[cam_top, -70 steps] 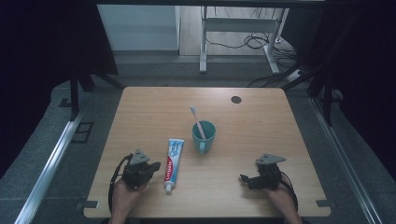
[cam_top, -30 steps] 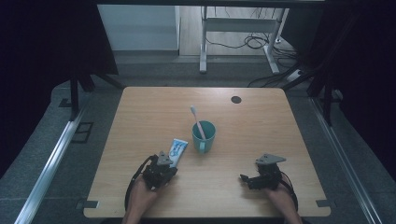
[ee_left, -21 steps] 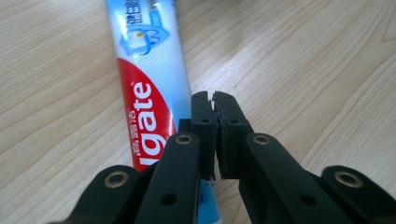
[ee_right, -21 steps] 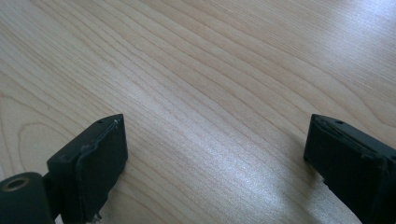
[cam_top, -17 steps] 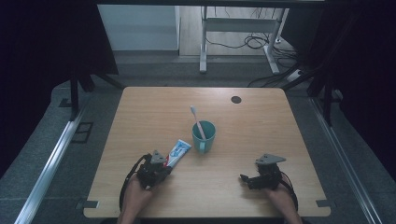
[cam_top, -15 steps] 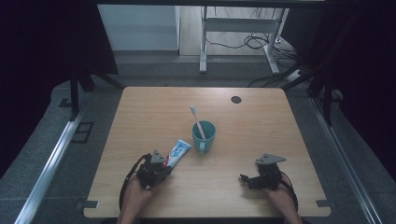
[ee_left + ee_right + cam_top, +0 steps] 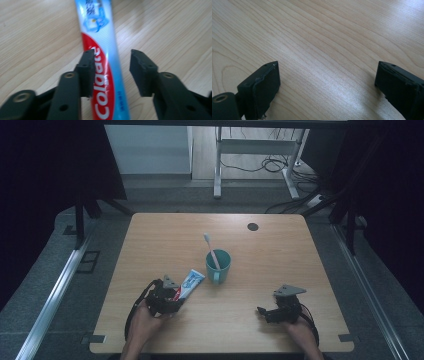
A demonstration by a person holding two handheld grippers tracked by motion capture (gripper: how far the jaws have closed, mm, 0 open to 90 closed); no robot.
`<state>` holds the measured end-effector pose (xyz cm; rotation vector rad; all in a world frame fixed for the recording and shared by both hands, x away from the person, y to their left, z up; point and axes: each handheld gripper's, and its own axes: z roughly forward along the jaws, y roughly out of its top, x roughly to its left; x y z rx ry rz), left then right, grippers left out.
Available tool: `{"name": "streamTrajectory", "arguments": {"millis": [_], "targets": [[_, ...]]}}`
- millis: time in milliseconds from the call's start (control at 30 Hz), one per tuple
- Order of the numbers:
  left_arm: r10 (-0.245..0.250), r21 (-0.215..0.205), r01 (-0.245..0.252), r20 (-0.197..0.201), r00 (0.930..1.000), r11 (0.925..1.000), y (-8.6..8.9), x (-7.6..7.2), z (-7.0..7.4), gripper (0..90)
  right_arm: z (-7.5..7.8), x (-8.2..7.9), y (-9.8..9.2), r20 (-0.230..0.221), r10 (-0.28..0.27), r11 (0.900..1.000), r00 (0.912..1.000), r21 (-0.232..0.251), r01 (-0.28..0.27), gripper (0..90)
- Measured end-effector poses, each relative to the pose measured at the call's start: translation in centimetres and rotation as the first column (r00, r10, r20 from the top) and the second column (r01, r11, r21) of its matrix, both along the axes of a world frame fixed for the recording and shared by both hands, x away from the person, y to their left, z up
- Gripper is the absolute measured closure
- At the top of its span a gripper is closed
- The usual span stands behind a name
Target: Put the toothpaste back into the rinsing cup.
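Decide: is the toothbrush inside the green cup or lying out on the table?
Inside. The toothbrush stands tilted in the green cup, its head sticking up over the rim.

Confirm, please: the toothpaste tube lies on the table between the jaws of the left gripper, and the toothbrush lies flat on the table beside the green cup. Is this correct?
Not entirely. The toothbrush does not lie flat on the table; it stands leaning inside the green cup, as the high view shows. The rest holds: the toothpaste tube lies on the table between the jaws of the left gripper, which have just been opening.
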<state>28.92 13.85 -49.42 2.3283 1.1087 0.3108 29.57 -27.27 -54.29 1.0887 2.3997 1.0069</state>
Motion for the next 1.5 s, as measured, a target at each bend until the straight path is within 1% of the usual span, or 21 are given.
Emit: {"name": "streamTrajectory", "arguments": {"millis": [100, 200, 233, 300, 400, 600, 633, 733, 767, 800, 833, 967, 1000, 1033, 1067, 1100, 1133, 1167, 1267, 1367, 1500], "targets": [[-0.006, 0.030, 0.008, -0.040, 0.9992, 0.9995, 0.1, 0.7, -0.2, 46.3, 0.0, 0.0, 0.0, 0.000, 0.000, 1.000, 1.0000, 0.000, 0.000, 5.9], [0.007, 0.033, -0.004, -0.083, 0.9966, 0.9995, -0.1, 1.3, -0.4, 39.8, 0.0, 0.0, 0.0, 0.000, 0.000, 1.000, 1.0000, 0.000, 0.000, 5.9], [0.007, 0.033, -0.004, -0.083, 0.9966, 0.9995, -0.1, 1.3, -0.4, 38.3, 0.0, 0.0, 0.0, 0.000, 0.000, 1.000, 1.0000, 0.000, 0.000, 5.9], [0.016, 0.039, -0.011, -0.118, 0.9928, 0.9992, -0.3, 1.9, -0.4, 36.2, 0.0, 0.0, 0.0, -0.001, 0.000, 1.000, 1.0000, 0.000, 0.000, 5.9], [0.013, 0.045, -0.007, -0.139, 0.9901, 0.9990, -0.5, 2.3, -0.4, 32.4, 0.0, 0.0, 0.0, -0.001, -0.001, 1.000, 1.0000, 0.001, 0.001, 6.0], [0.009, 0.088, 0.010, -0.207, 0.9783, 0.9960, -1.7, 3.5, -0.6, 30.3, 0.0, 0.0, 0.0, -0.003, -0.002, 1.000, 1.0000, 0.001, 0.002, 6.0], [0.013, 0.106, 0.011, -0.222, 0.9751, 0.9943, -2.0, 3.8, -0.6, 30.2, 0.0, 0.0, 0.0, -0.003, -0.002, 1.000, 1.0000, 0.002, 0.002, 6.1], [0.012, 0.128, 0.019, -0.237, 0.9714, 0.9917, -2.3, 4.3, -0.6, 30.2, 0.0, 0.0, 0.0, -0.004, -0.001, 1.000, 1.0000, 0.003, 0.001, 6.1], [0.021, 0.144, 0.016, -0.250, 0.9679, 0.9895, -2.8, 4.6, -0.5, 30.2, 0.0, 0.0, 0.0, -0.004, -0.001, 1.000, 1.0000, 0.003, 0.001, 6.1], [0.021, 0.144, 0.016, -0.250, 0.9679, 0.9895, -2.8, 4.6, -0.5, 30.3, 0.0, 0.0, 0.0, -0.003, -0.001, 1.000, 1.0000, 0.002, 0.001, 6.1], [0.020, 0.165, 0.026, -0.273, 0.9617, 0.9860, -3.1, 5.1, -0.5, 30.6, 0.0, 0.0, 0.0, -0.003, -0.001, 1.000, 1.0000, 0.002, 0.001, 6.2], [0.027, 0.197, 0.035, -0.305, 0.9520, 0.9798, -3.7, 6.0, -0.4, 31.7, 0.0, 0.0, 0.0, -0.003, -0.001, 1.000, 1.0000, 0.003, 0.001, 6.2], [0.027, 0.197, 0.035, -0.305, 0.9520, 0.9798, -3.7, 6.0, -0.4, 32.1, 0.0, 0.0, 0.0, -0.003, -0.001, 1.000, 1.0000, 0.003, 0.001, 6.2], [0.033, 0.212, 0.038, -0.322, 0.9462, 0.9765, -4.0, 6.4, -0.5, 32.7, 0.0, 0.0, 0.0, -0.003, -0.001, 1.000, 1.0000, 0.003, 0.001, 6.1], [0.033, 0.212, 0.038, -0.322, 0.9462, 0.9765, -4.0, 6.4, -0.5, 32.8, 0.0, 0.0, 0.0, -0.003, -0.001, 1.000, 1.0000, 0.003, 0.001, 6.1], [0.028, 0.233, 0.054, -0.337, 0.9411, 0.9711, -4.3, 6.8, -0.4, 32.9, 0.0, 0.0, 0.0, -0.003, -0.002, 1.000, 1.0000, 0.003, 0.002, 6.2], [0.028, 0.233, 0.054, -0.337, 0.9411, 0.9711, -4.3, 6.8, -0.4, 33.4, 0.0, 0.0, 0.0, -0.003, -0.002, 1.000, 1.0000, 0.003, 0.002, 6.1], [0.038, 0.238, 0.049, -0.349, 0.9362, 0.9701, -4.5, 7.1, -0.3, 34.2, 0.0, 0.0, 0.0, -0.004, -0.002, 1.000, 1.0000, 0.003, 0.002, 6.1], [0.049, 0.258, 0.050, -0.366, 0.9294, 0.9650, -4.9, 7.6, -0.1, 35.5, 0.0, 0.0, 0.0, -0.003, 0.000, 1.000, 1.0000, 0.001, 0.000, 6.1], [0.065, 0.287, 0.051, -0.383, 0.9215, 0.9565, -5.2, 8.1, -0.1, 37.1, 0.0, 0.0, 0.0, -0.003, 0.000, 1.000, 1.0000, 0.002, 0.000, 6.2], [0.081, 0.304, 0.053, -0.410, 0.9087, 0.9513, -5.5, 8.8, -0.3, 39.5, 0.0, 0.0, 0.0, -0.004, 0.000, 1.000, 1.0000, 0.000, 0.000, 6.2]]}}
